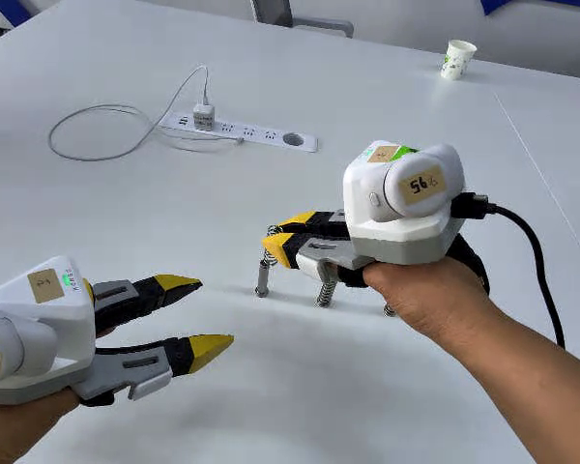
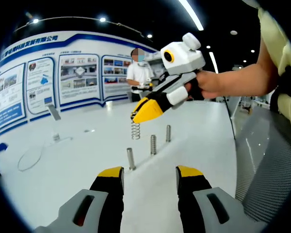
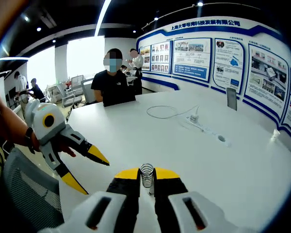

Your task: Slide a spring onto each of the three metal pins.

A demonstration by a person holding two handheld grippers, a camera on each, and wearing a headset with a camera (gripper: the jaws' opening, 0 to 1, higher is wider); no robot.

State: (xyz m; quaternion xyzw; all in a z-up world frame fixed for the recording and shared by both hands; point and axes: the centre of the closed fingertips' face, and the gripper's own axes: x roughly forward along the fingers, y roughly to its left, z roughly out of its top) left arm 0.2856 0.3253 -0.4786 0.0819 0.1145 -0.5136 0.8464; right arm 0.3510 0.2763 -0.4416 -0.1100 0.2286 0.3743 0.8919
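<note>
Right gripper (image 1: 276,242): you have it clamped on a spring (image 2: 135,130), and the coil hangs down from the yellow tips.
Spring position: it hovers just above the bare pin (image 2: 131,158). The left gripper view shows a gap between the coil's end and the pin top, so it isn't on yet.
Left gripper (image 1: 197,313): jaws apart, holding nothing, parked well to the side of the pins.
Other pins: the middle pin (image 2: 153,144) looks coiled already. The far pin (image 2: 168,133) is too small to call.
Table (image 1: 126,242): white, with all three pins standing upright on it.
Step in hand: I'd say centre the coil's open end over the bare pin, keep the spring plumb, then lower it straight down.
Watch out: a tilted coil will likely snag on the pin's edge, so loosen your grip only once the pin is inside the coil.
</note>
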